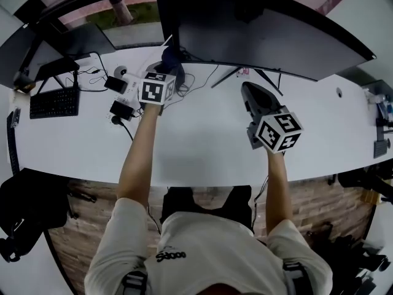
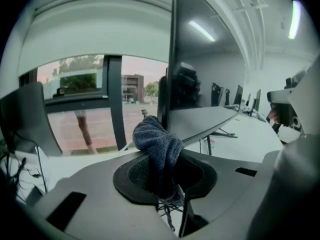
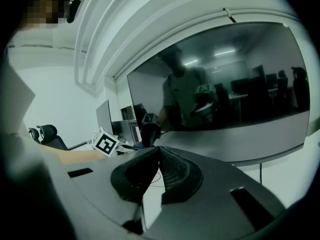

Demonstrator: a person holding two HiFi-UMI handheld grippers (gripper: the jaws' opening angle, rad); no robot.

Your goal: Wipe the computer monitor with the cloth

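Your forearms stretch out over the white desk, a gripper in each hand, and the way each is carried shows the plan. Your left gripper has its jaws clamped on the dark blue cloth, which bunches above the pads into a soft wad with a short tail hanging below. Held that way, the wad leads and should meet the glass before any hard plastic does. You have it at the left edge of the curved monitor, low down near the bottom corner (whether the fabric touches the screen I cannot tell from either view). I judge that a sensible place to start a sweep across the dark panel toward the right. Your right gripper hangs over the desk in front of the middle of the screen, its jaws brought together at the tips with nothing between them. It looks idle, parked short of the glass. As I read it, you are at or just before the first stroke, and the next move calls for light, even pressure so the monitor does not rock on its stand.
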